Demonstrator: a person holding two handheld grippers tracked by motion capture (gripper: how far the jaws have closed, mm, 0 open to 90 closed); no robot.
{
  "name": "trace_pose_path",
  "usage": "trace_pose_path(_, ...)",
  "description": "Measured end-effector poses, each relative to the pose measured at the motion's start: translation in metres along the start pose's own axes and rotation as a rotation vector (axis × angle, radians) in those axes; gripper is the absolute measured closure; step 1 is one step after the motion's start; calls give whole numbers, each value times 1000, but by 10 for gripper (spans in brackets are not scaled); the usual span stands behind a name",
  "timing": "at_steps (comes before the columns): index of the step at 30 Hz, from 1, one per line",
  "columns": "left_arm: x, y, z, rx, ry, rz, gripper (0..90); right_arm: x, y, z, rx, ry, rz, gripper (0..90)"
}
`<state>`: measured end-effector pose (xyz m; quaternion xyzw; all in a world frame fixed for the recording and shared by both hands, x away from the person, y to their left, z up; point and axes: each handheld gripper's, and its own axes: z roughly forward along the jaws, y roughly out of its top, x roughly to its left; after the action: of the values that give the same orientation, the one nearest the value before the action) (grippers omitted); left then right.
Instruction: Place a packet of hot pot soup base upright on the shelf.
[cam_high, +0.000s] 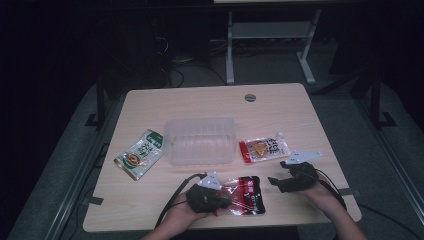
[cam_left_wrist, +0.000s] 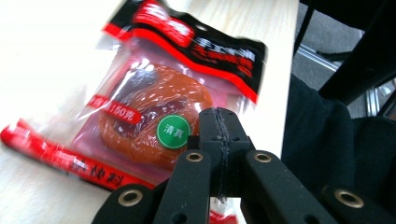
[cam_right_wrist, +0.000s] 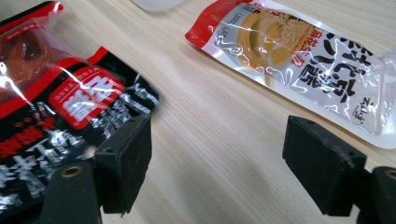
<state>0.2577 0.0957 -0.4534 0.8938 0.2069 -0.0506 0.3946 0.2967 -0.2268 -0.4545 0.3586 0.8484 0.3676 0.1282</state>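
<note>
high view: the person's left hand (cam_high: 186, 212) comes in from the bottom edge, forearm angled up and to the right, carrying the left gripper (cam_high: 224, 199) low over the wooden table (cam_high: 150, 105). its tip lies at the left side of the red and black packet (cam_high: 246, 194), which sits near the table's near edge, in front of the clear plastic tub (cam_high: 201, 140). the right hand (cam_high: 320, 192) enters from the lower right and points the right gripper (cam_high: 278, 180) leftward, toward the packet's right side. a green packet (cam_high: 140, 154) lies left of the tub and a red and white packet (cam_high: 264, 148) right of it, with bare wood between tub and near edge

left gripper view: the black jaws are pressed together with no gap, their tip over the red and black packet's (cam_left_wrist: 154, 107) lower part, just beside a green round sticker (cam_left_wrist: 173, 131); whether they pinch the film i cannot tell. the table edge runs close on the right

right gripper view: the jaws stand wide apart with bare wood between them, nothing held. the left jaw sits just over the red and black packet's (cam_right_wrist: 56, 116) corner; the red and white packet (cam_right_wrist: 299, 56) lies beyond the right one
</note>
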Motion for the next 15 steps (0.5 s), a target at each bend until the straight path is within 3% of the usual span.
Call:
trace_pose_path(5, 3, 2, -11, -32, -6, -7, 896, -1, 0, -1, -3, -2, 2, 233)
trace_pose_path(11, 17, 3, -33, -71, 48, -23, 896, -2, -1, -1, 3, -7, 5, 233)
trace_pose_path(15, 24, 0, -37, -71, 56, -43, 896, -2, -1, -1, 4, -7, 3, 233)
